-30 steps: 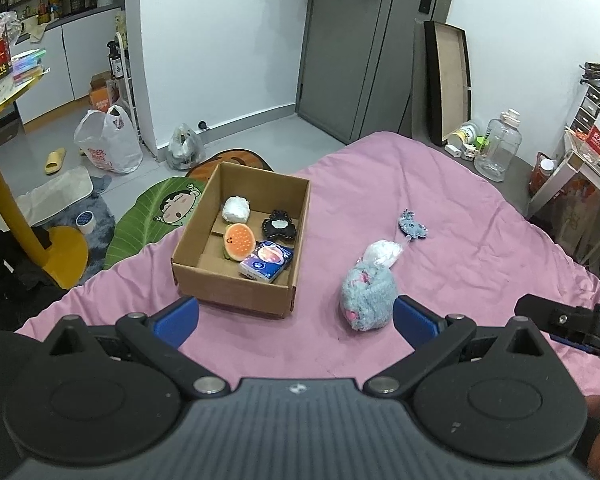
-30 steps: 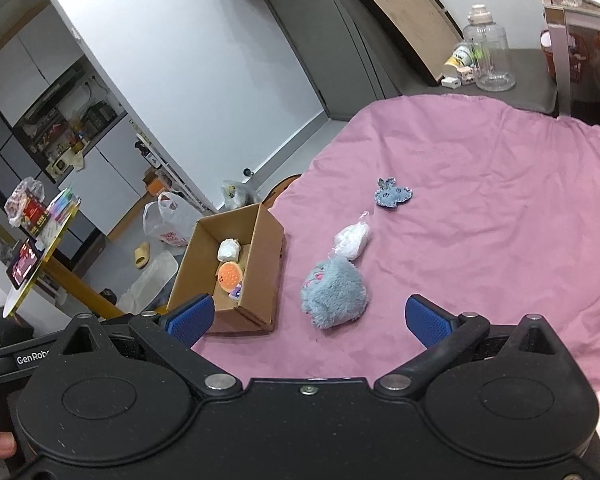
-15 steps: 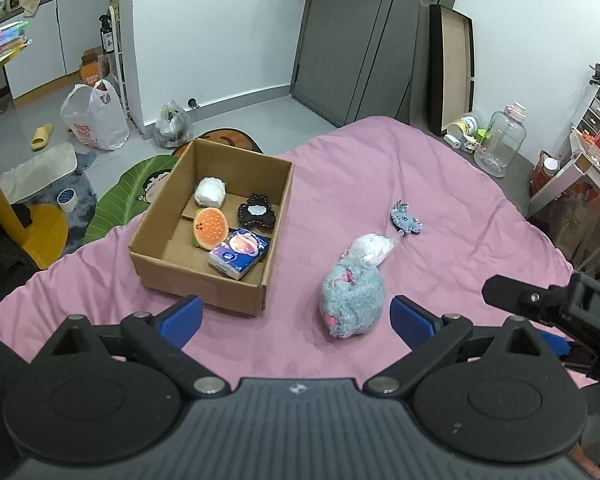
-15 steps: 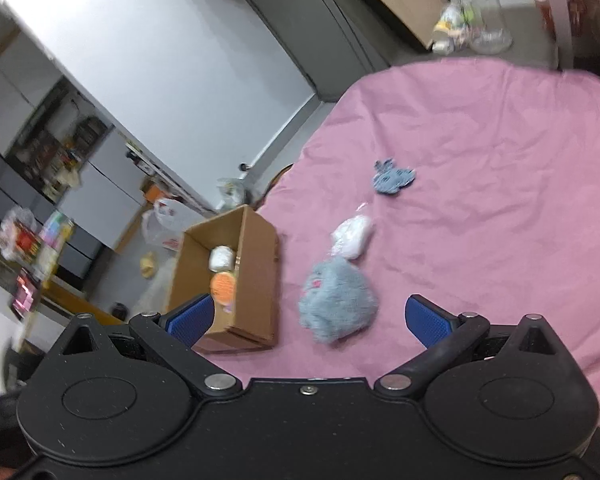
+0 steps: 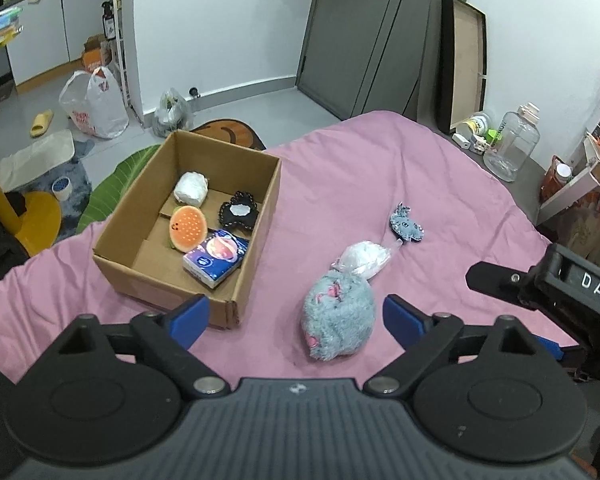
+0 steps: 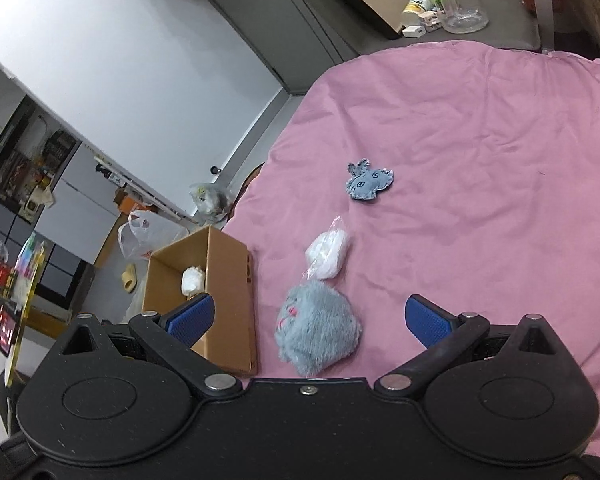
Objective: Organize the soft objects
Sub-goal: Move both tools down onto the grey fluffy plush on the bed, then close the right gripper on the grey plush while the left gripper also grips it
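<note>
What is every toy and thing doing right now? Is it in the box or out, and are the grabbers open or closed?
Cardboard box: open-topped, upright on the pink sheet.
Orange squishy, tissue pack, black toy, white bundle: inside the box.
Fluffy grey plush: out, lying on the sheet.
White bag: out, beside the plush.
Small blue toy: out, lying flat.
Left gripper: open, jaws just been closing, holding nothing.
Right gripper: open, holding nothing.

I'm working in a lived-in home: a bed under a pink sheet (image 5: pixel 420 184), a grey door (image 5: pixel 364 32), white kitchen cabinets (image 5: pixel 40 32), a yellow slipper (image 5: pixel 42 123) and 1 plastic shopping bag (image 5: pixel 94 106) on the floor.
</note>
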Demonstrator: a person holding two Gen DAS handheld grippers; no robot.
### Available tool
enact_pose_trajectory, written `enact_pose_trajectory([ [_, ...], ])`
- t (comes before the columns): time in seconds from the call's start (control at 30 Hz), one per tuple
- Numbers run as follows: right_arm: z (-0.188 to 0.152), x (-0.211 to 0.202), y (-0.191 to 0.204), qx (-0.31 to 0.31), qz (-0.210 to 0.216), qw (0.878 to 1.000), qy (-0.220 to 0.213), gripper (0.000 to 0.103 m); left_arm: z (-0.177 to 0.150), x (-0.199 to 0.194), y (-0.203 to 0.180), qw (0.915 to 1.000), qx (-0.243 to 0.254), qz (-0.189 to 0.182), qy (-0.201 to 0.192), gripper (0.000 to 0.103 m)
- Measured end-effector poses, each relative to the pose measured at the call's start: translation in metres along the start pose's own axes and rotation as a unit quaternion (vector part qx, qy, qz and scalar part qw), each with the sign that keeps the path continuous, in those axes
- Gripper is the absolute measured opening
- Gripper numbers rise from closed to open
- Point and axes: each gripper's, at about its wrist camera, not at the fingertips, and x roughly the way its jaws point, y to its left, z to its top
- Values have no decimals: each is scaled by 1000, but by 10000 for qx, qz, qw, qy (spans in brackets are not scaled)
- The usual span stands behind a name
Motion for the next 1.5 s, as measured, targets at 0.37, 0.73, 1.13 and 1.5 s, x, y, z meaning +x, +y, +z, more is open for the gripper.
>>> enact_pose_trajectory([
  [0.37, -4, 33, -32, 502, 399, 9975, 283, 102, -7, 34, -15, 9998, 18, 17, 183, 65],
  [0.73, -2, 58, -39, 607, 547, 9956, 469, 85, -8, 69, -22, 9991, -168, 26, 377, 50],
  [1.13, 0, 102, -52, 747, 481, 9912, 978, 68, -6, 107, -24, 9977, -369, 34, 569, 39],
  [1.5, 1, 124, -59, 953, 567, 9859, 1251, 67, -10, 143, -25, 9956, -373, -13, 863, 32],
])
